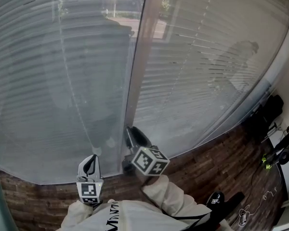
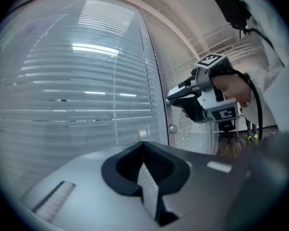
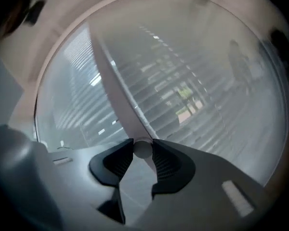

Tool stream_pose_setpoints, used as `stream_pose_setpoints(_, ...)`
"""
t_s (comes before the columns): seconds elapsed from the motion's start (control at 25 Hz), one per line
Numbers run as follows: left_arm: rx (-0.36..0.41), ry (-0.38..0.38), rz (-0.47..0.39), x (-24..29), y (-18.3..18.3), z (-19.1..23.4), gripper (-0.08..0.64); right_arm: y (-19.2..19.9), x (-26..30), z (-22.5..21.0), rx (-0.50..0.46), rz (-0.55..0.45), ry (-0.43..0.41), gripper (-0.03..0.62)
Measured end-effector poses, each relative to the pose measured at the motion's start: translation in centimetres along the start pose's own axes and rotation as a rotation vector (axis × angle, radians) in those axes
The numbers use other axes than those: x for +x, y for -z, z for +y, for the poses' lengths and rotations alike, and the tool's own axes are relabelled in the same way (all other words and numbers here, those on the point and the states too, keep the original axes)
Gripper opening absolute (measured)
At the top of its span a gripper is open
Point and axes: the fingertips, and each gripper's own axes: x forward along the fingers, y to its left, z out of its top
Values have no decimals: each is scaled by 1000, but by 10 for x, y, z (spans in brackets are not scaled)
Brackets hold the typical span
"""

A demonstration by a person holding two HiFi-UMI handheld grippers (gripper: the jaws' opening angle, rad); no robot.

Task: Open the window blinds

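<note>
Head view looks steeply down a tall glazed wall: the window blinds (image 1: 62, 81) fill two panes with pale horizontal slats, split by a light upright frame post (image 1: 140, 66). A little greenery shows dimly between the slats near the top. Below the glass runs a dark brick-pattern floor (image 1: 207, 165), with black gear (image 1: 267, 117) at the far right that I cannot identify. I note the right gripper (image 1: 131, 131) reaching level to the foot of that post, its marker cube (image 1: 151, 160) just ahead of a white sleeve (image 1: 171, 191). From the right gripper view, its jaws are clamped on a small round knob (image 3: 143, 149) seated on the post, one ribbed pad pressing each side. The left gripper (image 1: 90, 160) sits just left of the right one, in front of the left pane; its own view shows the jaws closed together with nothing between them.
</note>
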Motion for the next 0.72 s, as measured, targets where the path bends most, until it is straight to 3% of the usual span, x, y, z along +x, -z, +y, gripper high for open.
stream_pose_setpoints(0.12,1,3,0,1,1,-1,0,2,0,-10,523,-38,-66,127)
stream_pose_setpoints(0.2,4,8,-3,2,0,-3,0,4,1,-14,810,-50,-102,126)
stream_pose_setpoints(0.24,5,10,-3,2,0,-3,0,6,1,-16,900,-51,-113,125)
stream_pose_setpoints(0.32,7,13,-1,2,0,-5,0,7,2,-18,968,-56,-132,124)
stream_pose_setpoints(0.4,7,15,0,2,0,-6,0,4,3,-17,906,-63,-154,121)
stream_pose_setpoints(0.48,6,13,2,1,0,-6,0,-3,2,-14,740,-64,-156,123)
stream_pose_setpoints(0.6,5,13,2,0,1,-7,0,-13,-3,-12,436,-36,-146,147)
stream_pose_setpoints(0.72,8,15,6,-2,1,-8,0,-22,-10,-7,36,1,-126,147)
